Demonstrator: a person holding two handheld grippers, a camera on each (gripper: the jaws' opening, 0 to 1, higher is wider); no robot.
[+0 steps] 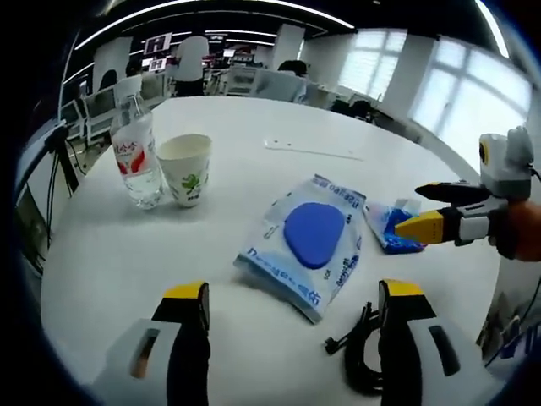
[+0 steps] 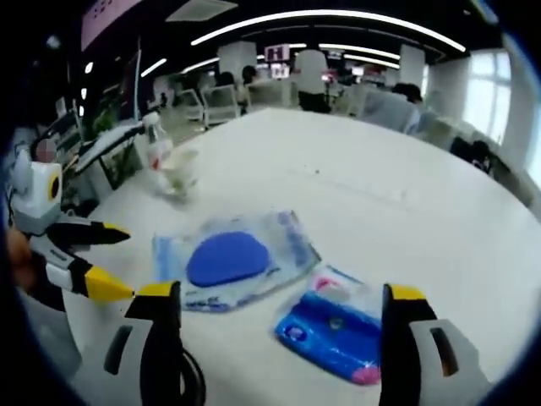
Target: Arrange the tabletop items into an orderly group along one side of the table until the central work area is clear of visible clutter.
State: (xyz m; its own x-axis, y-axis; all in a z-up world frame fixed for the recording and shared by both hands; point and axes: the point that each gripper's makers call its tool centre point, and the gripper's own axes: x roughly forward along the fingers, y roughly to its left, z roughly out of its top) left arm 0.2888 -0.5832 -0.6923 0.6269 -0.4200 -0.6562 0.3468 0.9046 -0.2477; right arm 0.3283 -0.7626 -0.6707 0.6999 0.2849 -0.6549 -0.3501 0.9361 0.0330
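Left gripper (image 1: 292, 317) wide, empty, low before blue-pad packet (image 1: 308, 241); right gripper (image 2: 279, 317) wide, empty, beside packet.

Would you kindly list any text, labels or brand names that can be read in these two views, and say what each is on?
None can be read with confidence.
Water bottle: red and white label, characters too blurred.
Paper cup: green leaf print, no legible words.
Clear packet with the blue pad: blue printing along its edges, too small.
Small blue packet: markings blurred.
Ceiling signs: unreadable.
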